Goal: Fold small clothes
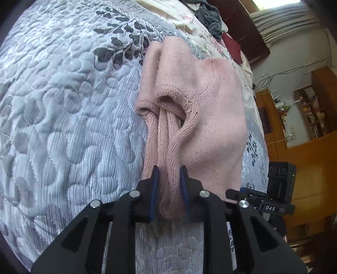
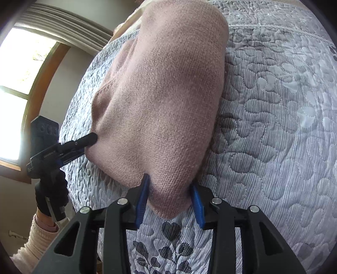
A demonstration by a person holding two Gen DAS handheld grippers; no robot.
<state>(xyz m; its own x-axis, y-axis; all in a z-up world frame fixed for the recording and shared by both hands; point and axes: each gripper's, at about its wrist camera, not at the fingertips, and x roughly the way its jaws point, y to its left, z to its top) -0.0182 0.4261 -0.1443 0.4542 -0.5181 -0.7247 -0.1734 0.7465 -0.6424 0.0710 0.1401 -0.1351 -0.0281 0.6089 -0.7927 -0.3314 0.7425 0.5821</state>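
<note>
1. Bedroom setting: one bed with a grey quilted bedspread (image 1: 63,126), stitched in pebble shapes and printed with dark leaf sprigs; it fills most of both wrist views.
2. Pink knitted garment (image 1: 210,105), one item: it lies on the bedspread, bunched into long ridges on the left wrist side and spread as a smooth rounded panel (image 2: 164,94) in the right wrist view. Which kind of garment it is cannot be told.
3. Left hand-held gripper (image 1: 169,170), one: two blue-padded fingers (image 1: 155,175) clenched on a ribbed fold of the pink knitted garment, whose edge hangs down between the jaws.
4. Right hand-held gripper (image 2: 169,181), one: two blue-padded fingers (image 2: 145,189) grasping a lower corner of the pink knitted garment, the corner sagging between them onto the bedspread.
5. Each hand-held gripper also shows at the side of the other's view, with a black camera box on top; in the right wrist view the left one's tip meets the garment's edge.
6. Gloved hand (image 2: 51,198), one, in a black glove with a cream knitted sleeve (image 2: 35,242), cut off at the frame edge.
7. Heap of dark and pale textiles (image 1: 208,16) at the far end of the bed; items not separable.
8. Room: one bright window (image 2: 19,84) with a wooden frame, wooden shelving (image 1: 311,111) with small, indistinct contents, grey walls.
</note>
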